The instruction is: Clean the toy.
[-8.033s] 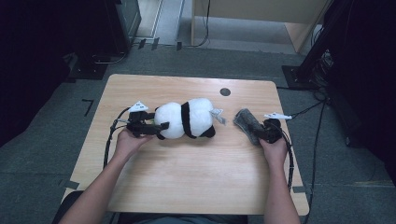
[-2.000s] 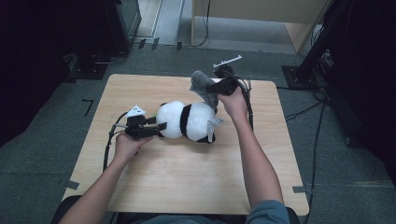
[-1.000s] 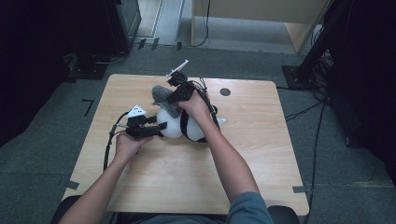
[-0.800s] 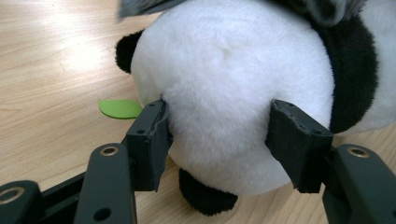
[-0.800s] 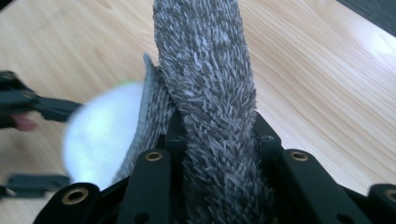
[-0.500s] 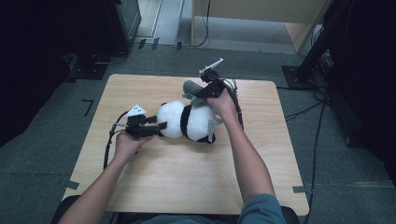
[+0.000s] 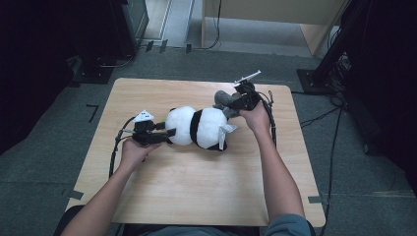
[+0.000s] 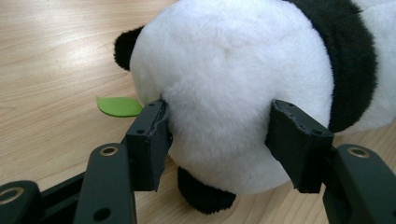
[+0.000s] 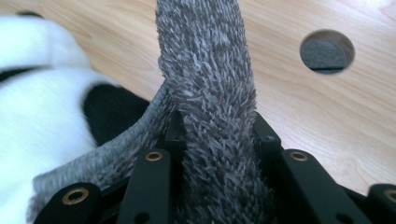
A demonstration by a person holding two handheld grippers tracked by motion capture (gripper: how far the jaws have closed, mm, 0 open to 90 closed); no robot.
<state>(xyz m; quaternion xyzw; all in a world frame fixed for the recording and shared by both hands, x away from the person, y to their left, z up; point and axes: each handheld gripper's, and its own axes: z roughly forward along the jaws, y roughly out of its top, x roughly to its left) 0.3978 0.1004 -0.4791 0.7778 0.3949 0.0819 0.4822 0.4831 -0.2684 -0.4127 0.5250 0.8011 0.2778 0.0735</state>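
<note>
A plush panda [image 7: 199,128] lies on its side near the middle of the wooden tabletop [image 7: 196,196], its white head toward the person's left and its black-and-white body toward the right. A white tag [image 7: 226,132] sticks out from the body end. In the left gripper view a small green felt leaf [image 8: 119,106] lies on the wood beside the head, close to a black ear.

The left gripper [image 7: 164,136] lies low on the tabletop at the head end. Its fingers [image 8: 149,140] stand partly apart and press into the white fur on either side of the head, so the head is clamped between them.

The right gripper [image 7: 230,101] sits just past the panda's body end, toward the far right of the tabletop. Its fingers [image 9: 168,135] are closed tightly on a grey fuzzy cloth [image 9: 210,93], which rises between them and hangs close to the panda's body. Whether cloth and panda touch cannot be told.

A round hole [image 9: 327,51] in the tabletop lies beyond the cloth.
</note>
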